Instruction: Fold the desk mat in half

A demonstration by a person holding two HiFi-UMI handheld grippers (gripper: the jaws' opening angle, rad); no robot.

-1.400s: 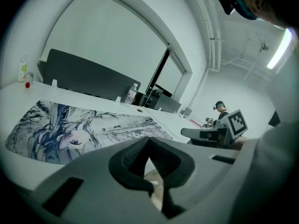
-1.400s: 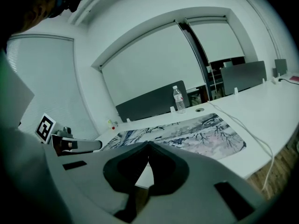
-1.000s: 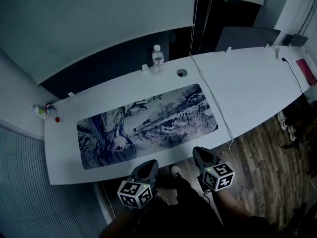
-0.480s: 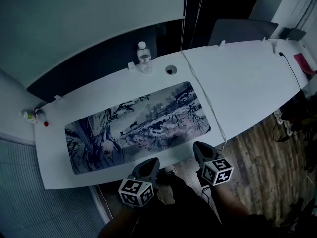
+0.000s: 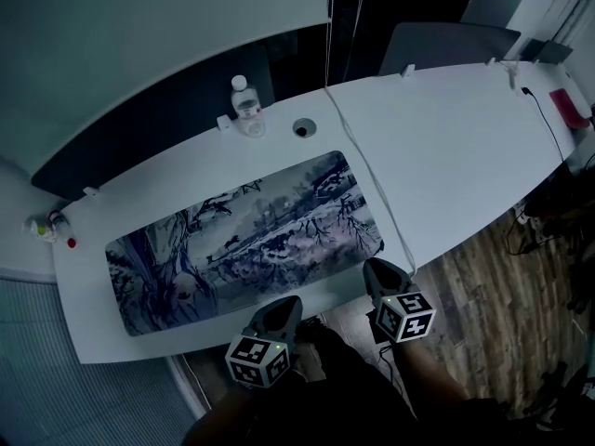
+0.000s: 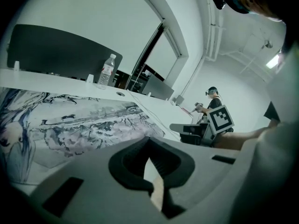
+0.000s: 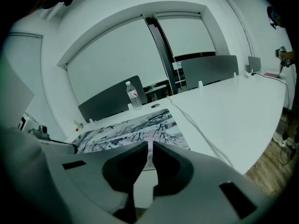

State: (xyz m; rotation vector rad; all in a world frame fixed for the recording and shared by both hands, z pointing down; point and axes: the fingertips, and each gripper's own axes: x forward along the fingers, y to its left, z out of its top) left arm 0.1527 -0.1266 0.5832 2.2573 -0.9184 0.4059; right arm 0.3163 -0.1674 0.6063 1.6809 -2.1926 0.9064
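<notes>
The long white desk (image 5: 465,156) carries the desk mat (image 5: 242,240) flat and fully unfolded near its front edge, so you are only at the approach. Your left gripper (image 5: 283,305) and right gripper (image 5: 376,268) hang just off that edge, both clenched on nothing. Next, I judge, you must open them to take the mat's border.

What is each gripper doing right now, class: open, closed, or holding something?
Left gripper: closed, jaws together, nothing between them.
Right gripper: closed, jaws all but touching, holding nothing.
</notes>
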